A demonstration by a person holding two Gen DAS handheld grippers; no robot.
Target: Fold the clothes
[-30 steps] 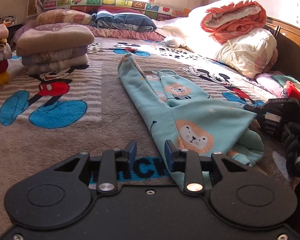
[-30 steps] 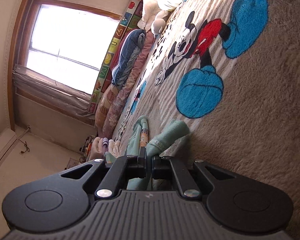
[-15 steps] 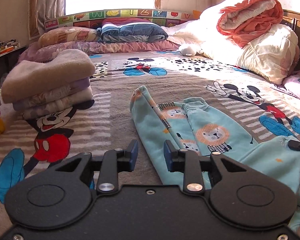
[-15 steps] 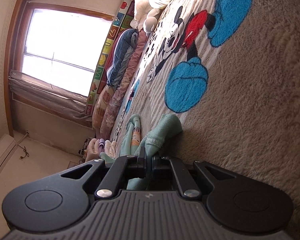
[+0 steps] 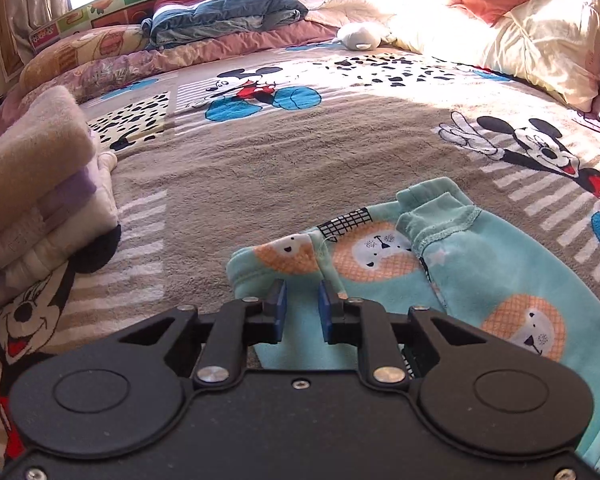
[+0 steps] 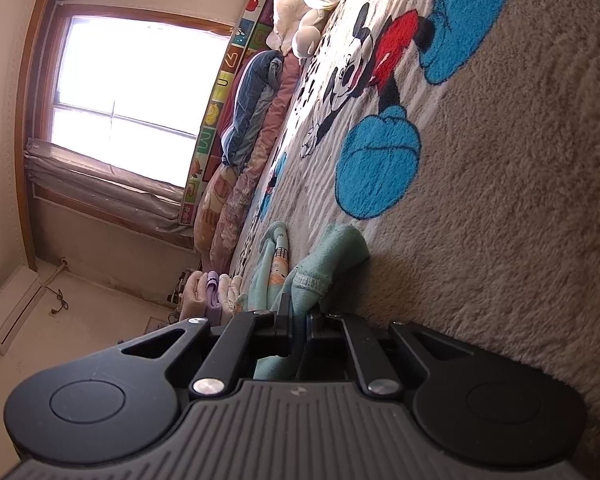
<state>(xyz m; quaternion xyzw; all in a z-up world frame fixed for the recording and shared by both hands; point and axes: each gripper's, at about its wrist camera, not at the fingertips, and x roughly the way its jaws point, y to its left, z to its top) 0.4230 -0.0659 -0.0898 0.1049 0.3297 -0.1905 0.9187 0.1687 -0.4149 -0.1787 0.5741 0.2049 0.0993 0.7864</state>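
Note:
A pair of teal children's trousers (image 5: 460, 276) with orange lion prints lies on the bed, its two leg cuffs pointing away from me. My left gripper (image 5: 302, 306) is open, its blue pads on either side of the nearest cuff end, right above the cloth. My right gripper (image 6: 298, 320) is turned on its side and shut on a teal fold of the trousers (image 6: 320, 264), low on the blanket.
The bed is covered by a brown Mickey Mouse blanket (image 5: 300, 152). A stack of folded clothes (image 5: 32, 184) stands at the left. Pillows and quilts (image 5: 520, 28) lie along the head and right side. A window (image 6: 132, 92) is behind.
My left gripper has moved forward along the trousers to the leg cuffs, staying open. My right gripper stays shut on the cloth and has shifted slightly.

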